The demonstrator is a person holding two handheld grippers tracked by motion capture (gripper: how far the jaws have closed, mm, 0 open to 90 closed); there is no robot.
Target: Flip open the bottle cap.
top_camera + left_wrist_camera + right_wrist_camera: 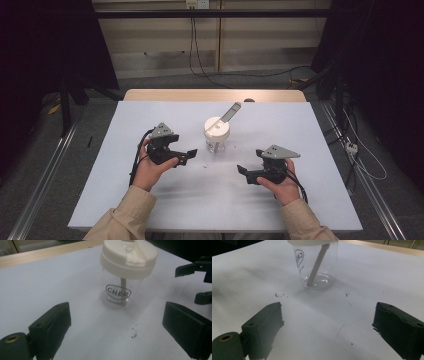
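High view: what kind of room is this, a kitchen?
Probably a lab or test room, not a kitchen: a white-covered table, dark curtains, loose black cables and metal floor rails.

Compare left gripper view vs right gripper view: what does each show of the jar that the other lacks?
Left gripper view: the jar's cream lid from above, the printed logo facing the camera, and the right gripper at the picture's right edge. Right gripper view: the jar's clear bottom where the stick rests. Both: the clear jar upright on the white table, with black specks on the table near it.
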